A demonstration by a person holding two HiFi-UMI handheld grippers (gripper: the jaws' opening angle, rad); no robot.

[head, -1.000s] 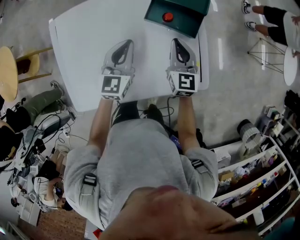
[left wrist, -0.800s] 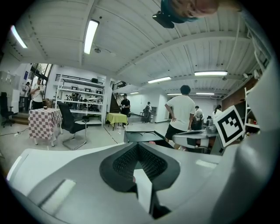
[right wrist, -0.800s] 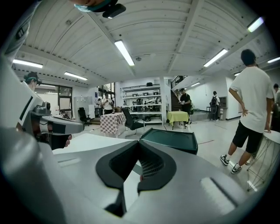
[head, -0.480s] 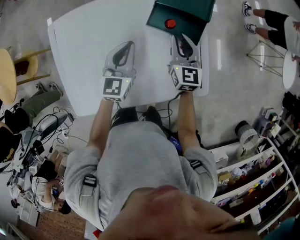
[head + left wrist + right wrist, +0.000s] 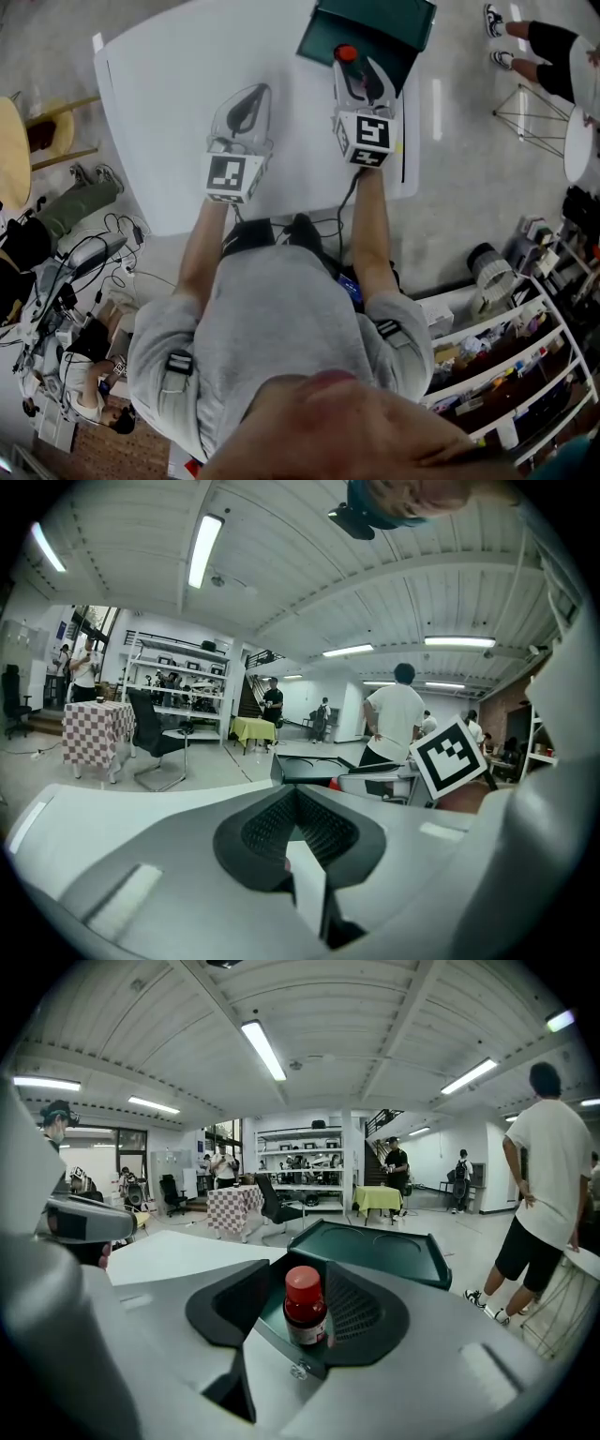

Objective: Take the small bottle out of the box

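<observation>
Two jaws of the right gripper (image 5: 361, 67), having just been opening wide, are straddling without touching the small red-capped bottle (image 5: 305, 1307) inside the dark green plastic box (image 5: 384, 1251), so a squeeze and a lift clear of that box are probably coming next, while the left gripper (image 5: 251, 94) is waiting closed and empty short of that box.

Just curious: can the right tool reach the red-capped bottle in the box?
Probably yes: the right tool has just been opening its jaws, which flank the bottle in the box; nothing blocks it.

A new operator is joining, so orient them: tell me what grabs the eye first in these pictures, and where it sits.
The red-capped small bottle stands upright in the dark green box at the far edge of the white table. The right gripper reaches in; its jaws have just been opening, and the bottle is between them, unclamped.
</observation>
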